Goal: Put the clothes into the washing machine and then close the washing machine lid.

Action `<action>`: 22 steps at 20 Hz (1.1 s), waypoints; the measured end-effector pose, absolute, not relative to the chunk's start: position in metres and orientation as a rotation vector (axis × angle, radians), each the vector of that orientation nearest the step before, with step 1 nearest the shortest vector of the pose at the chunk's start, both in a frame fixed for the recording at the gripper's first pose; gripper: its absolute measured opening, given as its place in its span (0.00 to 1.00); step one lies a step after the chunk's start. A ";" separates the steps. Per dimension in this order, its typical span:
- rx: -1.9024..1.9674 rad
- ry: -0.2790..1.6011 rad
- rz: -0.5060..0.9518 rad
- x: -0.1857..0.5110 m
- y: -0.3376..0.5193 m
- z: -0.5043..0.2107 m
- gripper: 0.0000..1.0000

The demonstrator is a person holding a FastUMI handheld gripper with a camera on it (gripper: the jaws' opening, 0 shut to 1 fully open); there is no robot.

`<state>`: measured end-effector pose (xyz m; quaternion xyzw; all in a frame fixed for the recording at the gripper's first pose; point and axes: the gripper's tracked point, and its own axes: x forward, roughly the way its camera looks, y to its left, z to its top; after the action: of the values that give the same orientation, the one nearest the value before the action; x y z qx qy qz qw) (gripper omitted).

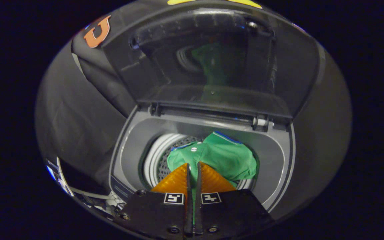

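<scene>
Over the washing machine, top-loader w/ grey rim, the tongs point down at the drum opening. Tongs nearly closed, narrow slit betw. fingers; a sliver of green fabric shows in the slit, but can't tell if they pinch it. Green shirt, blue-trimmed collar, white button, lies bunched in the drum, just ahead of and under the fingertips, toward the machine's hinge side. Perforated drum wall shows beside the shirt. Lid stands open, upright behind the opening, its dark window reflecting green.
</scene>
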<state>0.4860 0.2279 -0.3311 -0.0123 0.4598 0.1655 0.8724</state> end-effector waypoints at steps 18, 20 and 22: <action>-0.100 0.973 0.359 0.482 0.229 -0.341 0.29; -0.164 0.930 0.371 0.489 0.228 -0.334 0.74; -0.208 0.887 0.379 0.492 0.229 -0.322 0.95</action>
<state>0.4924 0.2292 -0.3215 -0.0996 0.4258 0.1819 0.8807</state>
